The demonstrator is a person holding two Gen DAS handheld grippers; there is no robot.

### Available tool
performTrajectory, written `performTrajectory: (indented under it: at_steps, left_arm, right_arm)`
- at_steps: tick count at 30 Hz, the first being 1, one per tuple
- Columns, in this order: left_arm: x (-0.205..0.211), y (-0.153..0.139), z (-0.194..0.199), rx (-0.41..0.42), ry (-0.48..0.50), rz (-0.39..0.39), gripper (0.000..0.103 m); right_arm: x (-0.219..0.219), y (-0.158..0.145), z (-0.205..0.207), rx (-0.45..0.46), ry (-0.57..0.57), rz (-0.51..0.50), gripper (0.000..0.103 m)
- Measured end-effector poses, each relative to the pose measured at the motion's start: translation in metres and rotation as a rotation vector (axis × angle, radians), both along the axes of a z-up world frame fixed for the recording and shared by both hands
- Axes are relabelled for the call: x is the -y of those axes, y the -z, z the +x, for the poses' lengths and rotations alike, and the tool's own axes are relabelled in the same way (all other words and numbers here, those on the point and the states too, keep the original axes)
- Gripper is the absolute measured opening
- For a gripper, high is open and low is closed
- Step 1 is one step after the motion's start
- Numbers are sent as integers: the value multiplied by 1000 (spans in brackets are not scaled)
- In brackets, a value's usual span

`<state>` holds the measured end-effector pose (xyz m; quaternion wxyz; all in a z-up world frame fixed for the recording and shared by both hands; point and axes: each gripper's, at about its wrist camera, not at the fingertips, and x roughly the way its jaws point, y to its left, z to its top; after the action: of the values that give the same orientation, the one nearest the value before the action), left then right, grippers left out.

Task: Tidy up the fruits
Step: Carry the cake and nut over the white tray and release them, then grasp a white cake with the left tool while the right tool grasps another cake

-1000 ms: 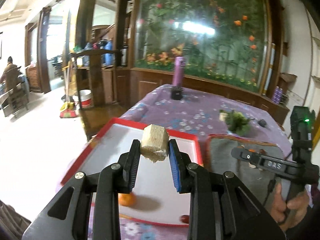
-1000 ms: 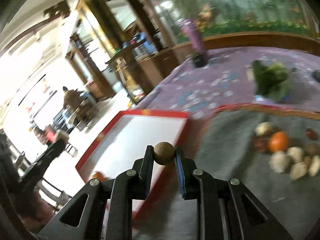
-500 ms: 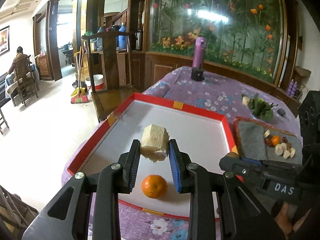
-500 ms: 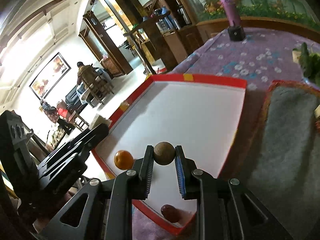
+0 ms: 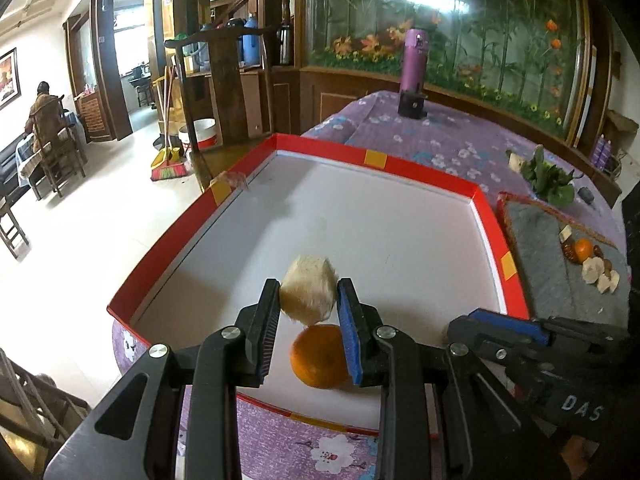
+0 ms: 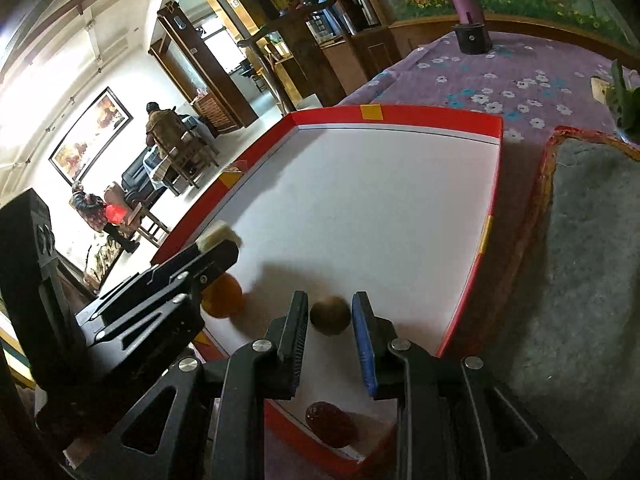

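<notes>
- The left gripper (image 5: pixel 308 306) clamps a pale, fibrous cut fruit chunk (image 5: pixel 307 294) above the white floor of the red-rimmed tray (image 5: pixel 486 216).
- A round orange tangerine (image 5: pixel 318 356) lies in the tray just below that chunk.
- The right gripper (image 6: pixel 330 320) has just been opening; a small brown round fruit (image 6: pixel 329 314) sits between its jaws, with a gap on each side, low over the tray.
- A dark red fruit (image 6: pixel 330 424) lies at the tray's near corner.
- More fruit pieces (image 5: pixel 588 262) rest on the grey felt mat (image 5: pixel 540 264) on the table.
</notes>
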<state>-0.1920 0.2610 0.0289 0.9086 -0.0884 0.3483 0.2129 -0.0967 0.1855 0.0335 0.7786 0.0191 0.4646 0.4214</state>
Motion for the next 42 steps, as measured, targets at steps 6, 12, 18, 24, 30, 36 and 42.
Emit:
performTrajectory:
  at_steps: [6,12,18,24,30,36,42]
  left_arm:
    - [3,-3,1,-7,10,-9,37]
    - [24,-25,-2,38,32,51,48]
    - [77,-41,6,62,172,81,53]
    - [140,-36,26,23,361,49,53]
    - [193,-33,45,-22,500,32,53]
    - [232,-37,64,-58,574,52,53]
    - [255,-32,88,-130,590,88,53]
  right_arm:
    - [12,-8,3,-1,18,14,33]
    - [54,-33,7,73,110,58,44]
    - [125,-41,21,111,247,53,45]
    - [233,-34,38,114,446,41,45]
    - [307,-18,73,52,582,4,46]
    - [314,1,109,-25,541,-5,44]
    - [308,8,107,-7,499,11,29]
